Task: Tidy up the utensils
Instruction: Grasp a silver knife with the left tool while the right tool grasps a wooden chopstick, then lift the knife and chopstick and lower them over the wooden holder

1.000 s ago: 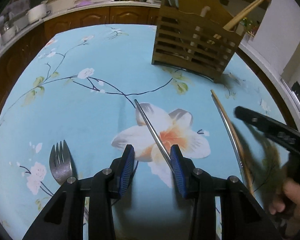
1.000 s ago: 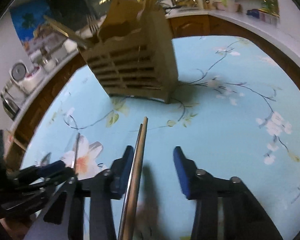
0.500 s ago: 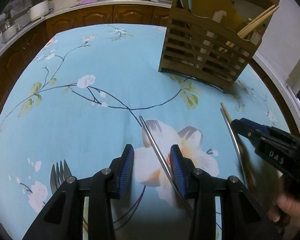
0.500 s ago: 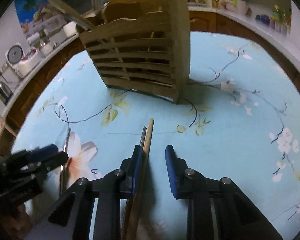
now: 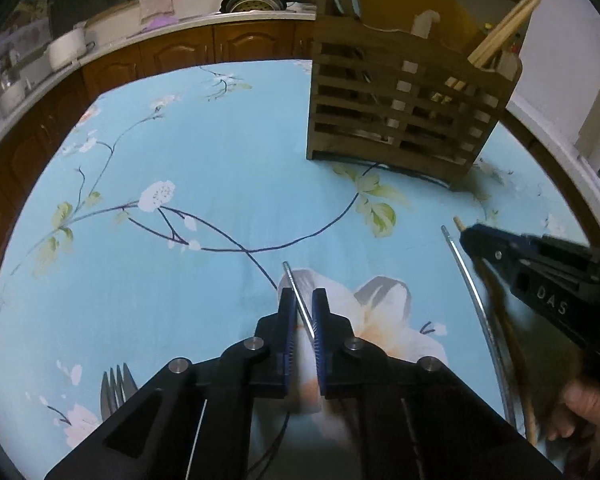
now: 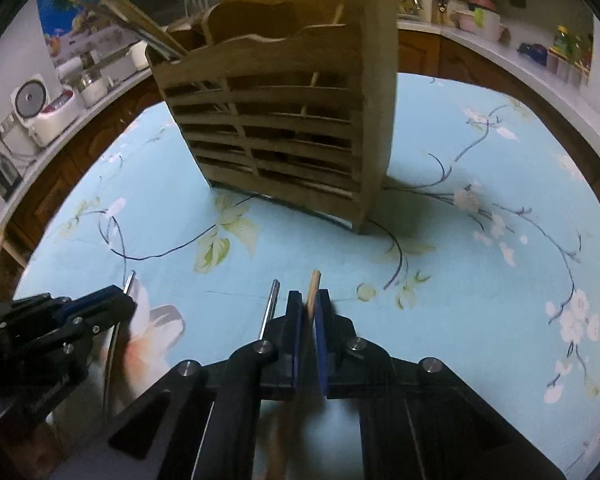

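My left tongs (image 5: 303, 304) are clamped shut on a thin metal chopstick (image 5: 296, 290), whose tip pokes out just past the blue pads (image 5: 287, 320), slanting up and to the left over the big white flower printed on the counter (image 5: 220, 160) cloth. My right tongs (image 6: 308, 304) are closed as well, pinching a wooden chopstick (image 6: 313, 286) between their pads, its pale end sticking out a little ahead of them. Just to the left of those tongs a second metal chopstick (image 6: 270, 304) lies beside the wooden one, outside the grip as far as I can tell; from the left camera the same pair shows as a long curved metal rod (image 5: 468, 280) with a wooden tip beside it, running under the right tongs (image 5: 466, 236).

A fork (image 5: 116, 390) lies on the blue floral cloth at my lower left, tines pointing away, partly hidden by the left tongs' frame. The slatted wooden utensil holder (image 5: 400, 108) stands upright further back on the counter, well apart from both tongs, with wooden chopsticks (image 5: 508, 28) leaning out of its right end. A hand (image 5: 580, 408) shows at the lower right, holding the right rig.
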